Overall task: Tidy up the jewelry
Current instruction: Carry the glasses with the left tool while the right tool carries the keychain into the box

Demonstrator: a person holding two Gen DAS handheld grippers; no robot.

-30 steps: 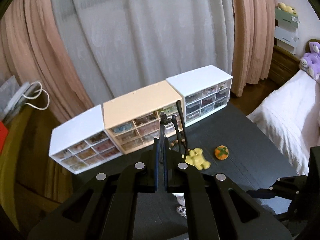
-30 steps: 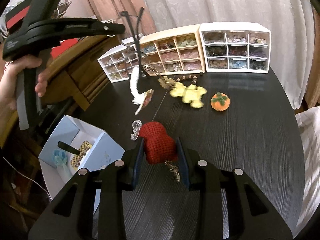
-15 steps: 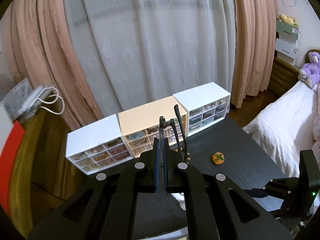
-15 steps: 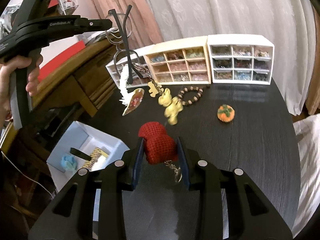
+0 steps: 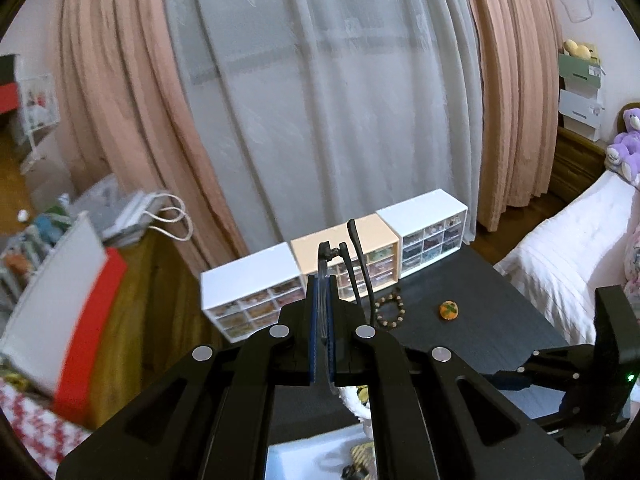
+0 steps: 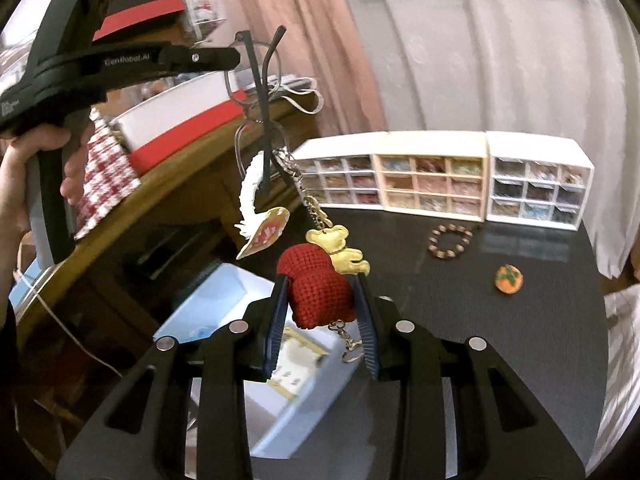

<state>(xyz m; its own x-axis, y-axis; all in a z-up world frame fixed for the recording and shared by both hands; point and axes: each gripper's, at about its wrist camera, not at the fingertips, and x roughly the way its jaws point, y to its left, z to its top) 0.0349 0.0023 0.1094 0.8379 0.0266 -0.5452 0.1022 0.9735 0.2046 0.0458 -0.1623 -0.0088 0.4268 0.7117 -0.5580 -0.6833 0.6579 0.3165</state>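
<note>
Gripping a pair of eyeglasses (image 6: pixel 256 80) by a lens, our left claw (image 6: pixel 236 58) is clenched tight high above the bench (image 6: pixel 460 300), in a person's hand (image 6: pixel 24 184). From the glasses hang a white feather charm (image 6: pixel 250 188), a heart-shaped tag (image 6: pixel 266 232) and a chain carrying a yellow bear charm (image 6: pixel 340 250). Our right claw (image 6: pixel 322 314) grasps a red crocheted charm (image 6: pixel 318 292) between both pads, its small metal clasp (image 6: pixel 350 346) dangling below. On the bench a beaded bracelet (image 6: pixel 450 241) lies just before three small drawer organizers (image 6: pixel 436 178), an orange crocheted pumpkin (image 6: pixel 509 279) sits nearer the edge, and a light blue box (image 6: pixel 224 300) shows below the claw.
</note>
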